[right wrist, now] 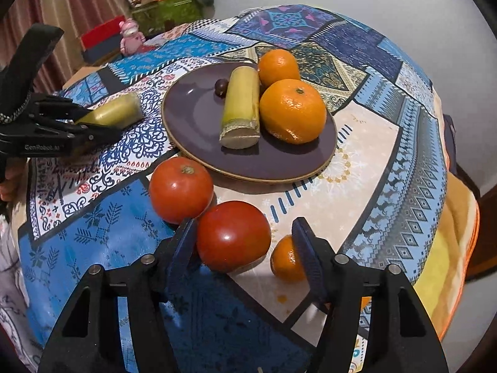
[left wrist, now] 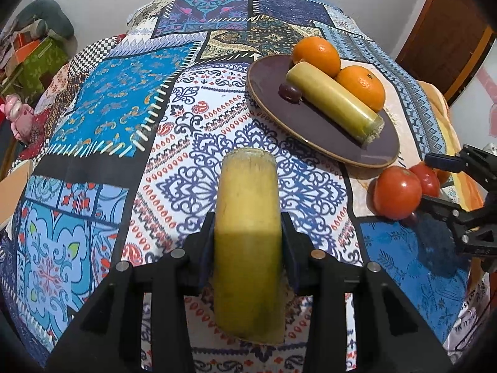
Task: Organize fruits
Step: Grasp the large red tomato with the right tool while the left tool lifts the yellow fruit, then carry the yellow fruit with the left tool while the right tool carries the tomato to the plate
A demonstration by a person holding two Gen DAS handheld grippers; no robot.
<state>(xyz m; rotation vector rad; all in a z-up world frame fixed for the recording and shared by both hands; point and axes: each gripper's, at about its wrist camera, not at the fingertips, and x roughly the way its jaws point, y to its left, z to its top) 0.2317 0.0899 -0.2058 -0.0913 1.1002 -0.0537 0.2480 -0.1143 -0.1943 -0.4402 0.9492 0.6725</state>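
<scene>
The left gripper point(left wrist: 248, 236) reaches level over the tablecloth point(left wrist: 102, 118), clamped on a cane piece point(left wrist: 247, 217) whose long axis runs straight ahead between the fingers. The right gripper point(right wrist: 245, 248) angles down, jaws spread around a tomato point(right wrist: 233, 236) — not squeezing. Beyond, the plate point(right wrist: 192, 118) carries another cane piece point(right wrist: 240, 108), lying lengthwise, beside two oranges point(right wrist: 292, 108).

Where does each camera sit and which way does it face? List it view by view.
Left wrist: on the left hand-held gripper, facing across the table; its fingers clamp a cane piece.
Right wrist: on the right hand-held gripper, facing the plate; its open fingers flank a tomato.
Shared: plate, oranges, tomatoes, and each other's gripper.
</scene>
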